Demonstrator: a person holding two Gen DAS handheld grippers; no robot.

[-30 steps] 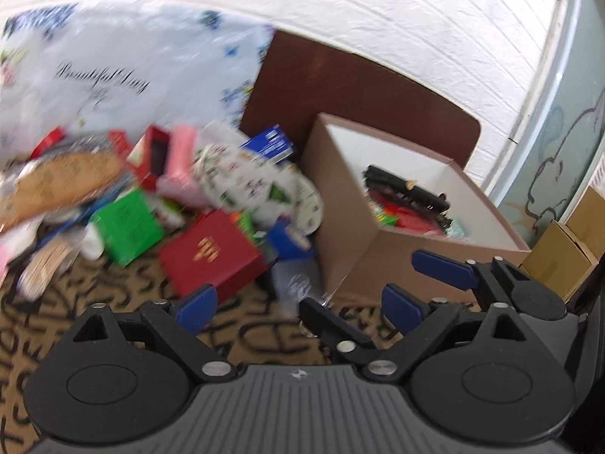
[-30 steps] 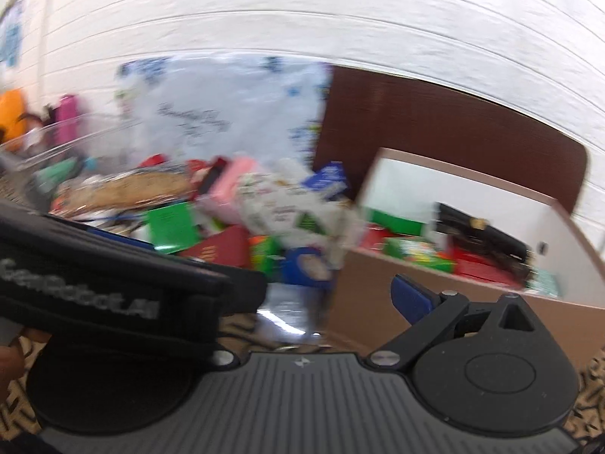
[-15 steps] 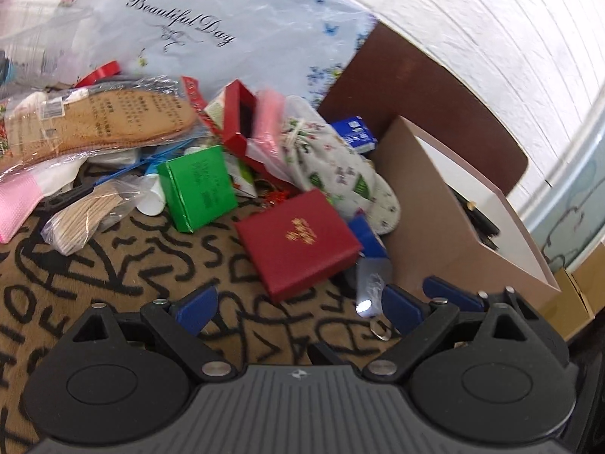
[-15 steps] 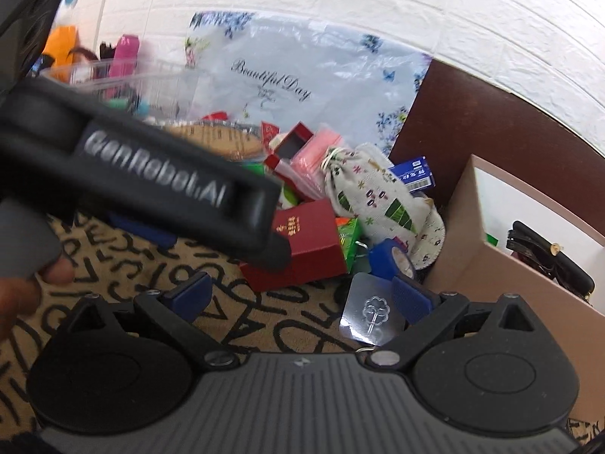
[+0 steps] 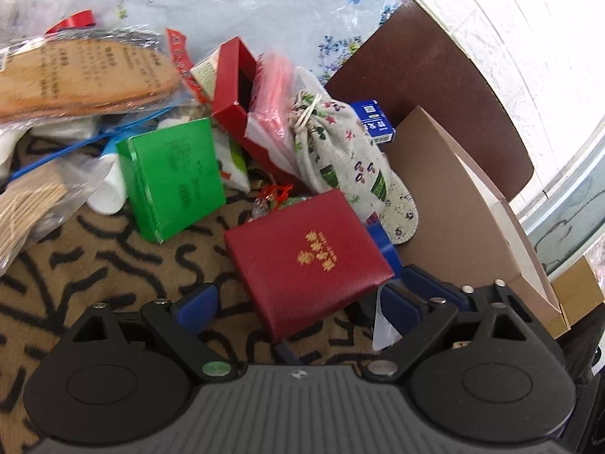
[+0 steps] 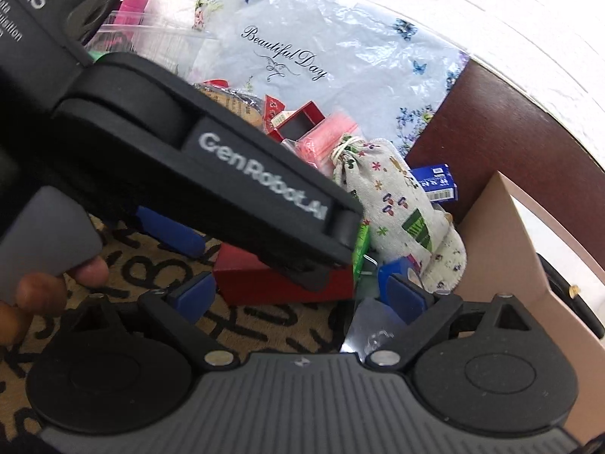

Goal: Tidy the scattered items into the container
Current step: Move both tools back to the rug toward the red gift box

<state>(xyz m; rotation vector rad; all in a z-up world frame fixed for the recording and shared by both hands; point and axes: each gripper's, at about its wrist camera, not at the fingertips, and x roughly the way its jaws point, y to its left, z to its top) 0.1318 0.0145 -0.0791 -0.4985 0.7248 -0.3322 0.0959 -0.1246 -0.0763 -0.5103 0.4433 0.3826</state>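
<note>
A dark red box with gold print (image 5: 308, 261) lies on the patterned rug, between the wide-open fingers of my left gripper (image 5: 298, 302); the jaws do not touch it. It shows partly in the right wrist view (image 6: 264, 283), under the left gripper's body (image 6: 211, 185). My right gripper (image 6: 298, 295) is open and empty, just behind the left one. The brown cardboard container (image 5: 453, 208) stands right of the pile, also in the right wrist view (image 6: 503, 249). A printed cloth pouch (image 5: 340, 151), a green box (image 5: 174, 178) and an open red box (image 5: 234, 90) lie in the pile.
A bagged shoe insole (image 5: 75, 79), a blue box (image 5: 374, 121), a clear plastic piece (image 5: 383, 325) and a blue item (image 6: 393, 268) lie around. A "Beautiful Day" plastic bag (image 6: 302, 49) and a dark brown board (image 5: 435, 72) stand behind. A small cardboard box (image 5: 578, 295) sits right.
Both grippers have swung left and down from the container toward the pile. The left gripper now straddles the dark red box, with the right one following closely behind.
</note>
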